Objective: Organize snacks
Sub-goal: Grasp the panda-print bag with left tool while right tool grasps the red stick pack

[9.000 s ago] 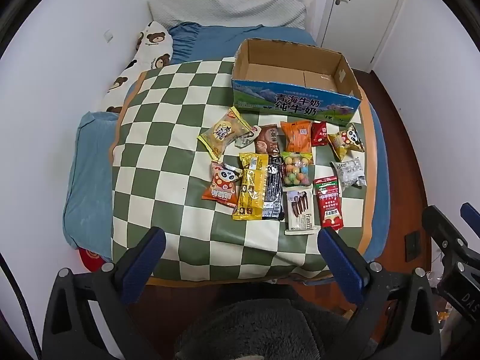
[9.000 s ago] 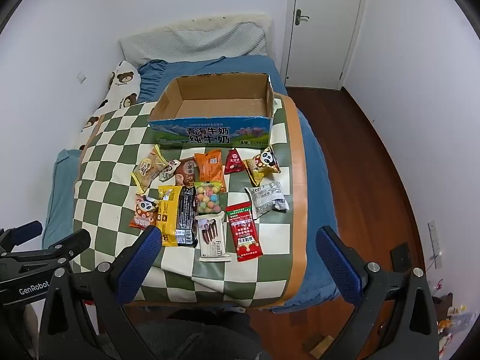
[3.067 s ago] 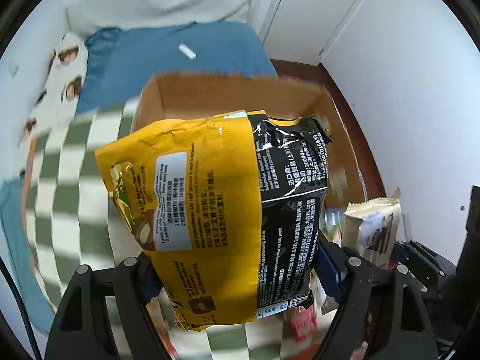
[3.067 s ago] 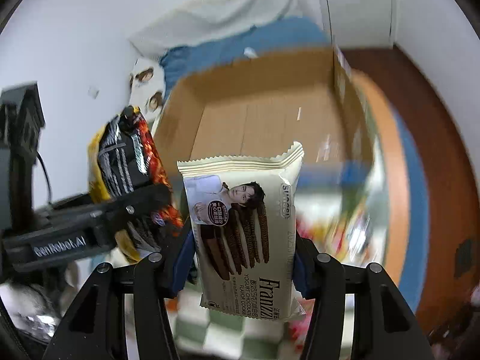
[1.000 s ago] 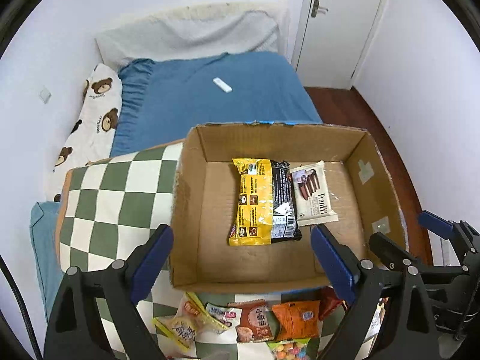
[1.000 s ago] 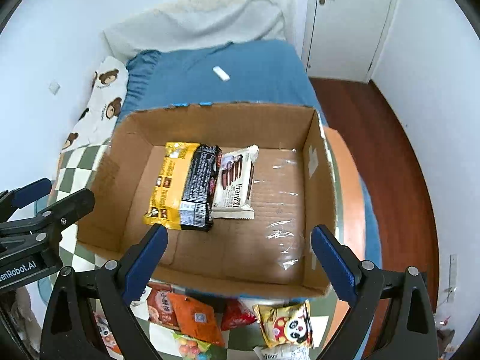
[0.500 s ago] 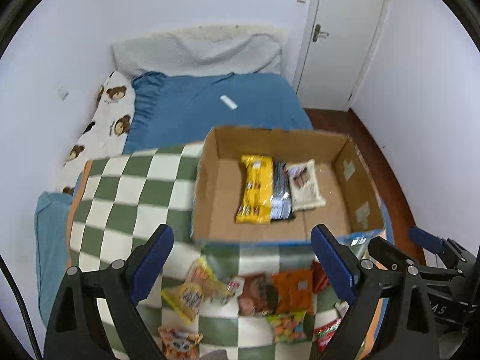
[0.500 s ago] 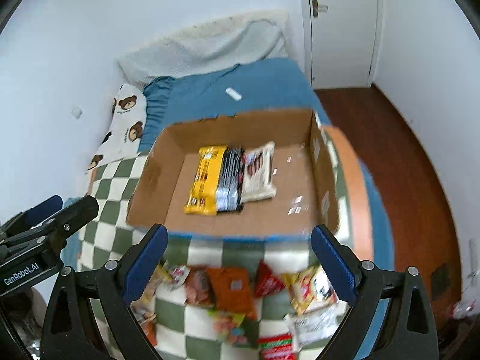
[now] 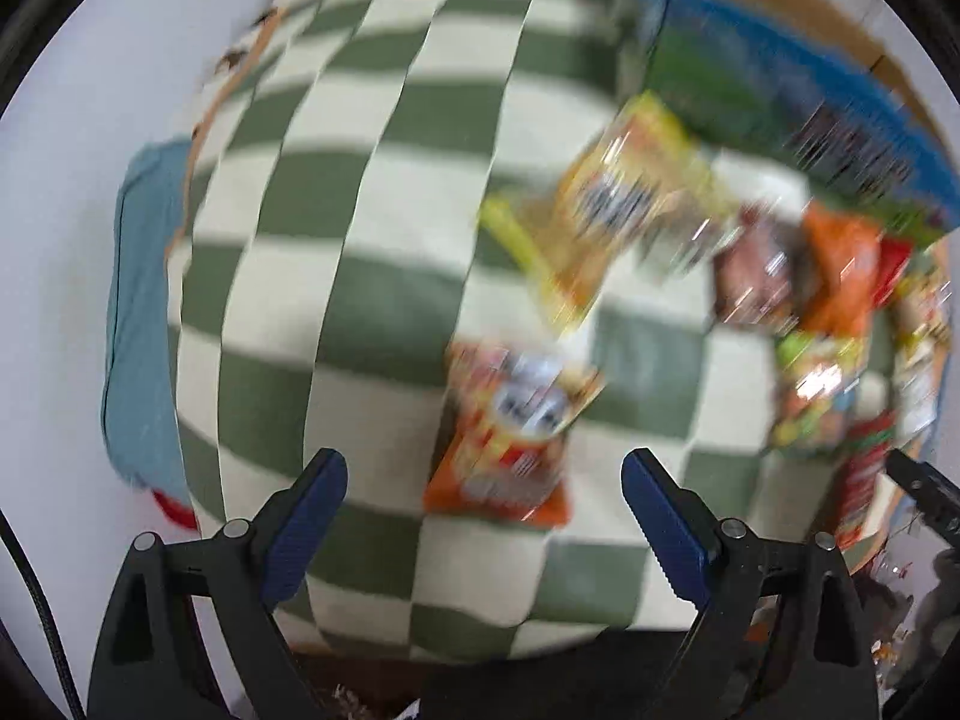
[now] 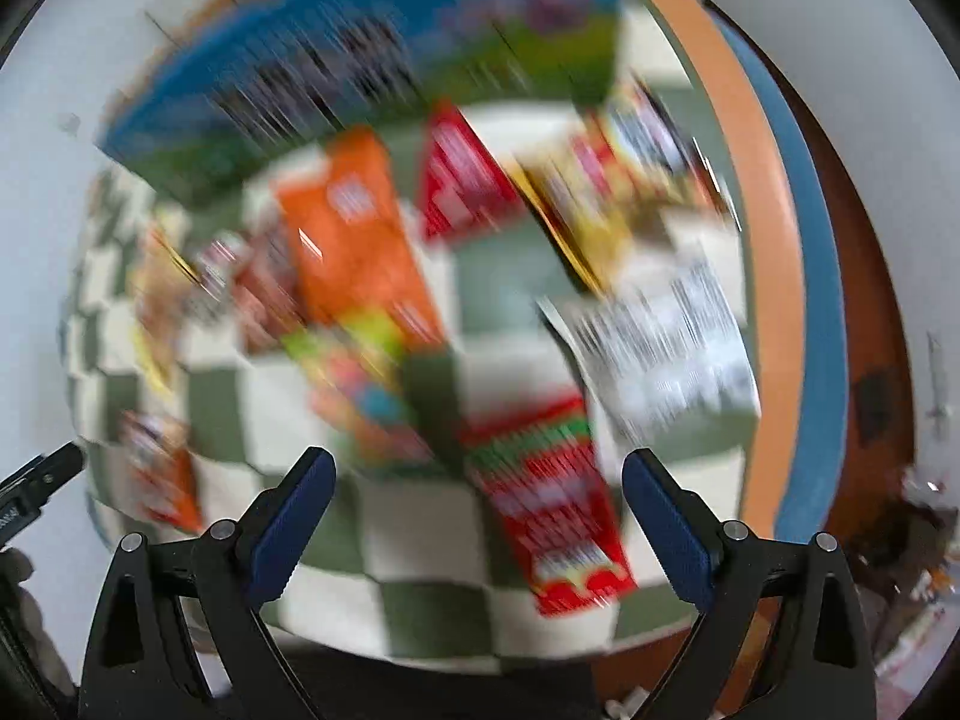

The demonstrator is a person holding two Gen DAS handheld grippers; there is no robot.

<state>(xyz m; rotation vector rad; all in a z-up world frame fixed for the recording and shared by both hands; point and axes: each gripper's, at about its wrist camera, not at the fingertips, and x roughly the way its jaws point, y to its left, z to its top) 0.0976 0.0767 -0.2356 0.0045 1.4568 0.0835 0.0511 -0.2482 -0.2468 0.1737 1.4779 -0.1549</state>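
Observation:
Both views are motion-blurred. My left gripper (image 9: 485, 501) is open and empty just above an orange panda snack bag (image 9: 510, 438) on the green-and-white checked cloth (image 9: 336, 300). A yellow snack bag (image 9: 606, 210) lies beyond it. My right gripper (image 10: 477, 504) is open and empty over a red-and-green snack packet (image 10: 546, 516). Around it lie a colourful candy bag (image 10: 354, 384), an orange packet (image 10: 360, 240), a red packet (image 10: 462, 180) and a white packet (image 10: 666, 348). The blue-sided cardboard box (image 10: 360, 72) stands behind the snacks; its inside is hidden.
The cloth's orange border (image 10: 762, 240) and the blue mattress edge (image 10: 822, 300) run down the right, with wooden floor (image 10: 870, 300) beyond. In the left wrist view the box (image 9: 810, 90) is at the upper right and the white wall (image 9: 72, 180) at the left.
Both grippers have dropped fast from above the box toward the snacks on the cloth. The yellow-black bag and the Franzzi pack stayed in the box. Both grippers remain open.

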